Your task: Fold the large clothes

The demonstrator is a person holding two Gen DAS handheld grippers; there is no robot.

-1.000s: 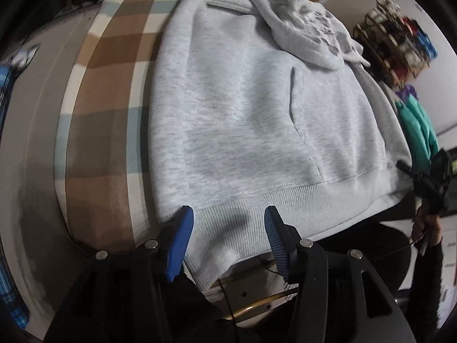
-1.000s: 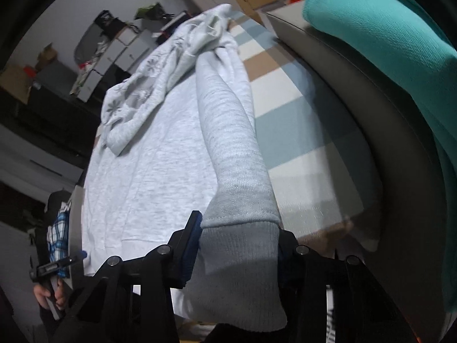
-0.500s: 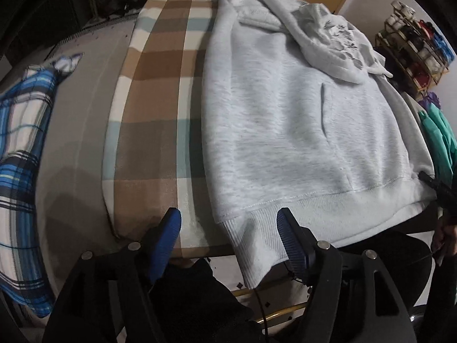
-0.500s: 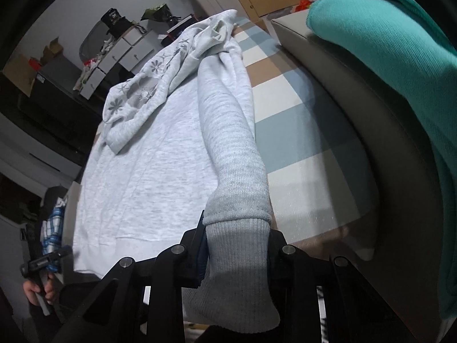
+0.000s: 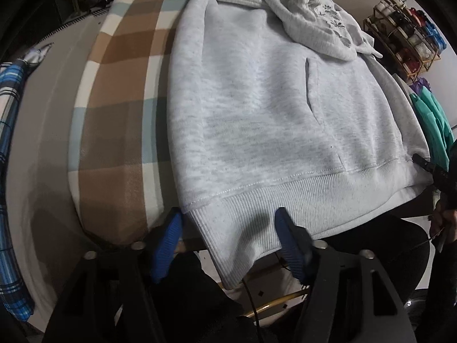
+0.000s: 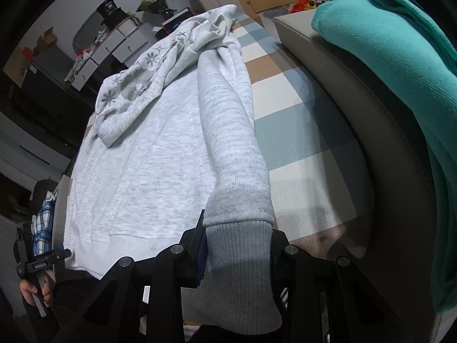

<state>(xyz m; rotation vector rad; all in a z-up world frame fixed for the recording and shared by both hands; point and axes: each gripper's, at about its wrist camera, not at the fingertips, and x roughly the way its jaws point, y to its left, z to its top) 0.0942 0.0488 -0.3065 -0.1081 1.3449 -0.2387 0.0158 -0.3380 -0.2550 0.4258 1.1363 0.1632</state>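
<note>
A light grey hoodie (image 5: 271,114) lies flat on a plaid blanket (image 5: 120,85), its flower-lined hood (image 6: 148,65) flopped over the chest. My left gripper (image 5: 228,215) straddles the near left corner of the ribbed hem (image 5: 300,197). Its jaws are closing with the hem between the blue fingers (image 5: 168,237), which do not pinch it. My right gripper (image 6: 238,234) is shut on the ribbed sleeve cuff (image 6: 240,257). Its jaws are easing open a little, and the sleeve (image 6: 228,143) runs from it along the hoodie's right side. A hand (image 6: 31,291) holds the left gripper at the far hem corner.
A teal garment (image 6: 400,85) lies on a grey cushion (image 6: 357,114) to the right of the blanket. A blue plaid shirt (image 5: 11,143) lies at the left. A rack of small items (image 5: 405,28) and white drawers (image 6: 114,45) stand beyond the bed.
The left gripper drew back with wider jaws, then came in close over the hem corner with narrower jaws. The right gripper stays on the cuff, which sits a little deeper between its fingers.
</note>
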